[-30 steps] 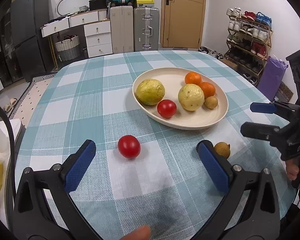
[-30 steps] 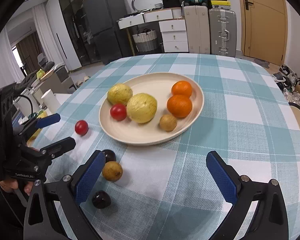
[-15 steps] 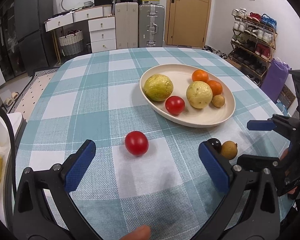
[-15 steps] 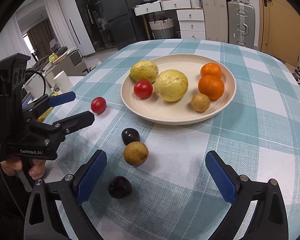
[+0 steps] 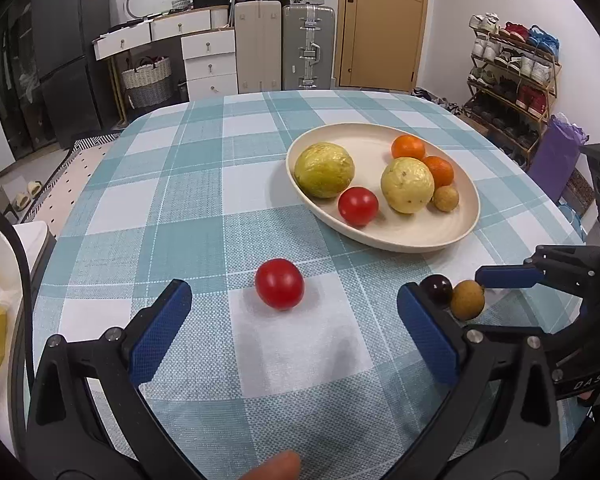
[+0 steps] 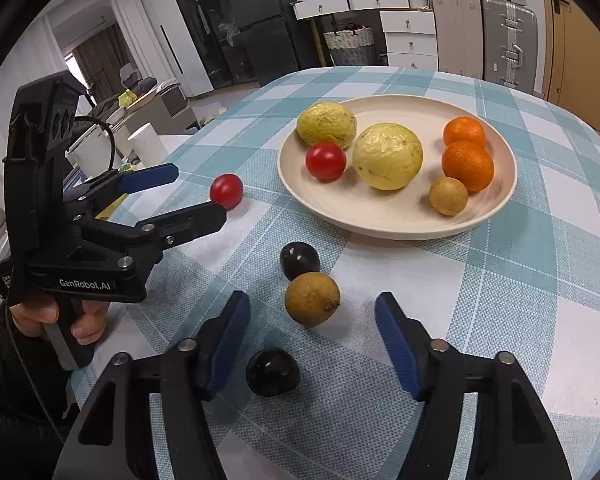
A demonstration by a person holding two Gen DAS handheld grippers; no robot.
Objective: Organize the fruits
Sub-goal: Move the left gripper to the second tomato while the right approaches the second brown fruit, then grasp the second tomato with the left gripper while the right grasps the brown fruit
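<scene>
On the teal-and-white checked tablecloth [image 5: 188, 200], a cream plate [image 6: 496, 200] holds two yellow-green fruits, a red tomato [image 6: 325, 161], two oranges and a small brown fruit [image 6: 448, 196]. Loose on the cloth: a second red tomato [image 5: 279, 284], a brown round fruit [image 6: 312, 303], a dark plum [image 6: 300, 260] touching it on the far side, and another dark plum [image 6: 273, 372] nearer the right wrist camera. Left gripper [image 5: 296, 328]: jaws spread wide, nothing between the pads, loose tomato just beyond the fingertips and roughly centred between them. Right gripper [image 6: 312, 340]: jaws have just been closing and stand part-way open; the brown round fruit sits just ahead of the gap between the blue pads, neither pad touching it. The nearer dark plum lies beside the left-hand pad; contact cannot be told. In the right wrist view a person's hand [image 6: 56, 320] grips the left gripper's handle, its lower finger reaching to the loose tomato. A fingertip [image 5: 274, 468] shows at the bottom edge of the left wrist view.
</scene>
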